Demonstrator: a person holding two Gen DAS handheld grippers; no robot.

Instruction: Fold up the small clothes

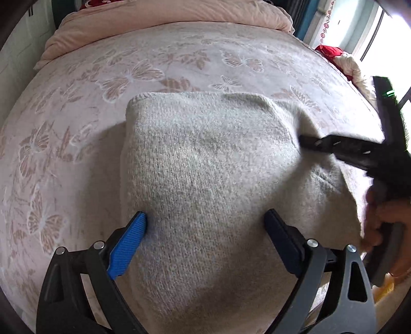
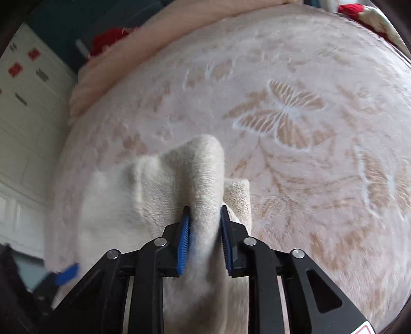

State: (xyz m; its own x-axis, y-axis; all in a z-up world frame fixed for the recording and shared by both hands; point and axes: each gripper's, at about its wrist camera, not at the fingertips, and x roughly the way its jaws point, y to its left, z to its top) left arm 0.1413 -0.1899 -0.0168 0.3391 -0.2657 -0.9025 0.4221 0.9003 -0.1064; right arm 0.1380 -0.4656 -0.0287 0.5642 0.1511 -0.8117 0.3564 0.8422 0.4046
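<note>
Left wrist view: wide bed (image 1: 84,108) under a pale pink cover with woven butterflies, folded pink quilt (image 1: 164,18) along its far edge, red and cream bundle (image 1: 341,59) at the far right corner. On the middle of the bed, a cream knitted garment (image 1: 205,164), flat on the left side, right side lifted off the cover. Left gripper (image 1: 205,218) spread wide above the near part of the garment, blue pads on either side, gripping nothing. Right gripper (image 1: 305,142) at the raised right edge of the knit, blurred. Right wrist view: right gripper (image 2: 204,221) nearly closed, a fold of the cream knitted garment (image 2: 203,174) pinched between its blue pads and pulled up into a ridge. Large butterfly pattern (image 2: 280,113) on the cover beyond.
</note>
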